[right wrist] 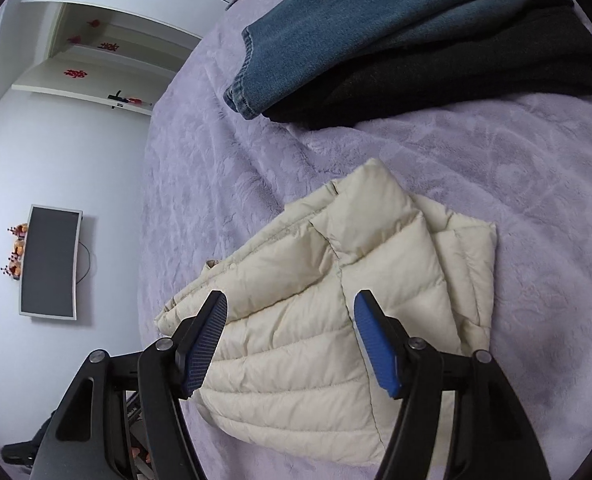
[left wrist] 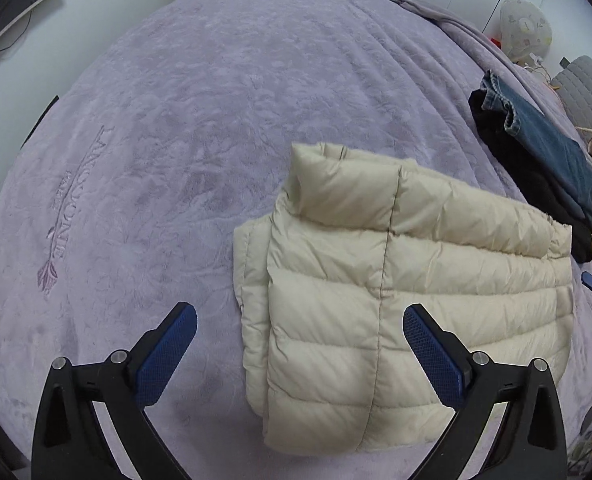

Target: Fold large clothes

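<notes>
1. Blue-padded jaws of the left gripper (left wrist: 300, 318) stood wide apart, empty, above the folded cream puffer jacket (left wrist: 396, 292).
2. Likewise the right gripper (right wrist: 291, 306) hung open over that jacket, clasping nothing.
3. Jacket lay on a lilac plush bed cover (left wrist: 184, 120).
4. Folded jeans (right wrist: 336, 32) rested on a black garment (right wrist: 476, 80) nearby.
5. White walls carried a dark monitor (right wrist: 50, 262).
</notes>
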`<state>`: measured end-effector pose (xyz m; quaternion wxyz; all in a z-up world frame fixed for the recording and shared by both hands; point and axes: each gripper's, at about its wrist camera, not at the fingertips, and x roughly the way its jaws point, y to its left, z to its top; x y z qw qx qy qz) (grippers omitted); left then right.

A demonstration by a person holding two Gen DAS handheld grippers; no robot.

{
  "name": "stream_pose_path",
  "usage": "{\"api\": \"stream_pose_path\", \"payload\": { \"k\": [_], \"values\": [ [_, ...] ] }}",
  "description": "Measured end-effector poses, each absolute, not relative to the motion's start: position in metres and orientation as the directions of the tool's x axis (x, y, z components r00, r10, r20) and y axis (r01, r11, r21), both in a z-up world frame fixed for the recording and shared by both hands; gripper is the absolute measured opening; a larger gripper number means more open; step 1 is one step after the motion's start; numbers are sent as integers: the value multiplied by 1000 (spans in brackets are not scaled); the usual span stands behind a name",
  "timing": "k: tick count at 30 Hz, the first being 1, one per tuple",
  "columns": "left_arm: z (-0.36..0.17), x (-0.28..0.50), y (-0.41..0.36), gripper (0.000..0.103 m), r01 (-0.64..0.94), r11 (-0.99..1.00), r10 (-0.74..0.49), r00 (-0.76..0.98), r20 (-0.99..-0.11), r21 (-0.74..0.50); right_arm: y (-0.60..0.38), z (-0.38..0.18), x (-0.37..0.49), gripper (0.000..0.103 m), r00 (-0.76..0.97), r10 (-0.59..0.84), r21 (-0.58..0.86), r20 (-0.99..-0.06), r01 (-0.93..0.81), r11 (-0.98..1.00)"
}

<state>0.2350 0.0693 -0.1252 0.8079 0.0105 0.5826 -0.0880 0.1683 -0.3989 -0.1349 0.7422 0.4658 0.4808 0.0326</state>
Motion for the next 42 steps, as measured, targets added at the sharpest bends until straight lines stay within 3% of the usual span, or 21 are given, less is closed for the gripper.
{"api": "stream_pose_path", "payload": {
  "k": [5, 6, 7, 9, 19, 25, 32, 33, 34, 36, 42],
  "values": [
    [-129, 224, 60, 103, 169, 980, -156, 302, -940, -108, -391, -143, 153, 69, 517, 482, 699, -707, 406, 589],
    [-128, 226, 54, 103, 177, 979, -150, 318, -936, -97, -388, -143, 155, 65, 510, 467, 680, -722, 403, 612],
    [-127, 229, 47, 103, 178, 980, -140, 332, -933, -84, -385, -145, 159, 45, 502, 454, 664, -736, 402, 630],
    [-129, 241, 36, 103, 170, 983, -122, 362, -924, -63, -381, -151, 170, 25, 476, 437, 633, -764, 419, 651],
    [-201, 304, 33, 103, 37, 999, -20, 296, -955, -10, -379, -201, 218, 22, 407, 318, 492, -856, 455, 742],
    [-204, 307, 36, 103, 42, 999, -30, 287, -958, -18, -382, -211, 221, 22, 400, 317, 489, -860, 468, 736],
    [-165, 286, 60, 103, 69, 997, -67, 316, -946, -48, -385, -180, 205, 28, 424, 330, 511, -844, 448, 733],
    [-160, 279, 66, 103, 67, 996, -77, 315, -946, -59, -385, -174, 200, 37, 429, 336, 520, -838, 442, 731],
    [-156, 273, 72, 103, 63, 995, -92, 312, -946, -76, -385, -169, 192, 54, 439, 346, 533, -829, 435, 725],
    [-152, 259, 85, 103, 49, 991, -130, 290, -948, -121, -383, -159, 174, 67, 464, 366, 565, -806, 424, 708],
    [-165, 210, 134, 103, -74, 960, -250, 210, -945, -271, -367, -152, 110, 67, 475, 442, 639, -761, 430, 638]
  ]
}}
